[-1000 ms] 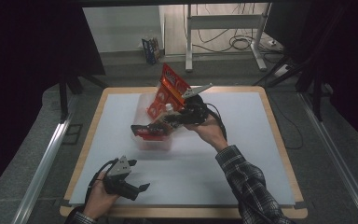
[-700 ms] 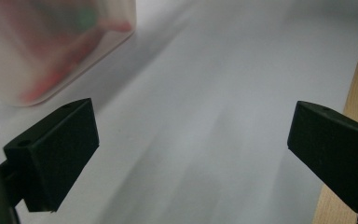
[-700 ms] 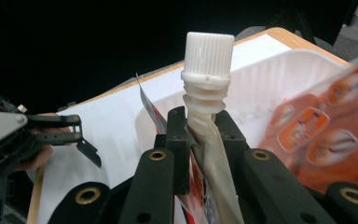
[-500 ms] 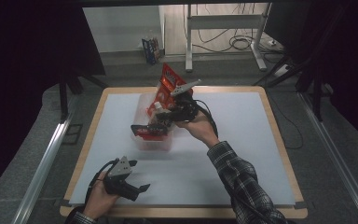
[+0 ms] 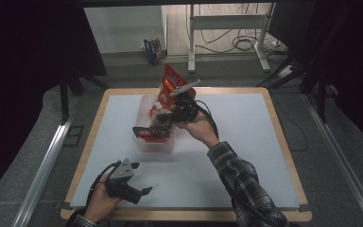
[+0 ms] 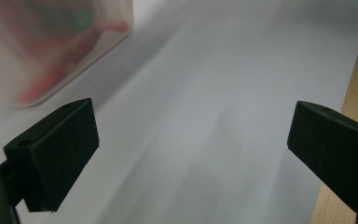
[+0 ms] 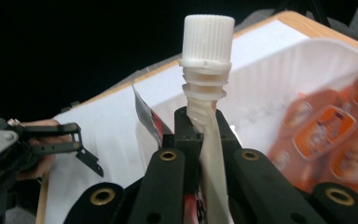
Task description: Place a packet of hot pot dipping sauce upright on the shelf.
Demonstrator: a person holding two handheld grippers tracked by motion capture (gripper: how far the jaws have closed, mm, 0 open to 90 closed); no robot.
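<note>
My right gripper (image 7: 200, 122) is shut on the thin neck of a spouted pouch with a white screw cap (image 7: 209, 35); its jaws have just been closing on that neck. In the high view the right gripper (image 5: 166, 118) hovers over a clear plastic bin (image 5: 157, 145), and the pouch's dark red body (image 5: 147, 133) hangs at the bin's left side. A tall red bag (image 5: 172, 79) stands at the bin's far end. My left gripper (image 5: 139, 179) rests on the white mat near the front left edge, open, with nothing between its jaws (image 6: 191, 135).
The bin (image 7: 307, 79) holds several orange-red packets (image 7: 324, 133). In the left gripper view the bin's near corner (image 6: 51, 46) lies just ahead on the left, and the table's wooden edge (image 6: 354, 79) runs along the right. White mat (image 5: 246, 123) stretches right of the bin.
My right hand has shifted a little left over the bin, carrying the pouch with it. The left hand and its gripper have stayed in place.
</note>
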